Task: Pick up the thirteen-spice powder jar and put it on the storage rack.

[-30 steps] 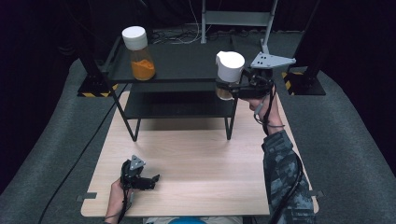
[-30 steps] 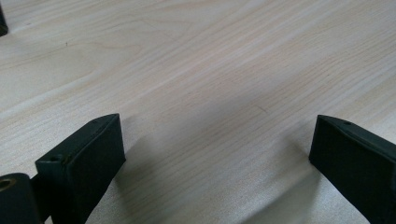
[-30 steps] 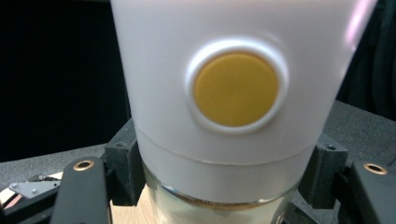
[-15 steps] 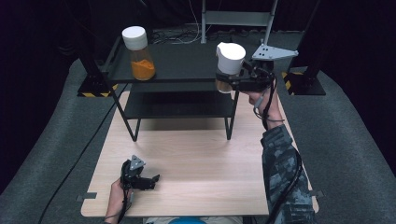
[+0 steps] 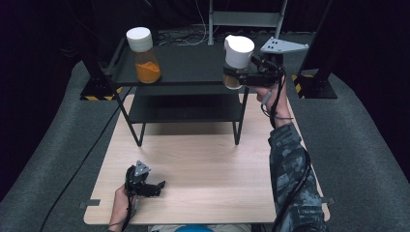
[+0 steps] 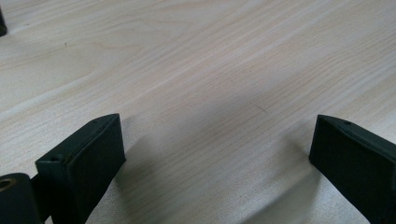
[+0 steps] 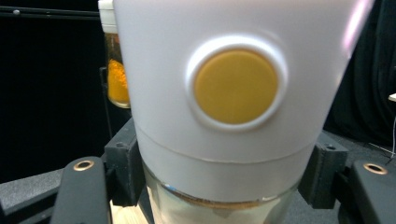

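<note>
Since the earlier frames the right gripper (image 5: 240, 77) has carried its jar (image 5: 238, 60) a little up the frame and toward the right end of the shelf rack (image 5: 193, 63); the left gripper (image 5: 157, 186) has kept its place at the lower left of the table (image 5: 217, 169).

Right gripper: jaws clenched on the jar, gripping it at the join of the white cap and the glass body. In the right gripper view the cap (image 7: 233, 93) sits square between the two black jaws, its round yellow button (image 7: 236, 86) facing the camera; brownish contents show in the glass below. In the high view the jar is held upright at the front right corner of the rack's top shelf, upper centre of the frame. I cannot tell whether its base is above the shelf or just off the edge.

Second jar (image 5: 142, 55), white cap and orange powder, stands at the left end of the same top shelf, well apart.

Left gripper: jaws released and wide, nothing between them, resting low over bare wood in the left gripper view.

Judgement: step in hand looks like a transfer of the held jar at the rack, most likely placing it on the top shelf. Next move would call for keeping the jar upright, bringing its base fully over the shelf surface clear of the edge, lowering until it bears, and only then releasing.
</note>
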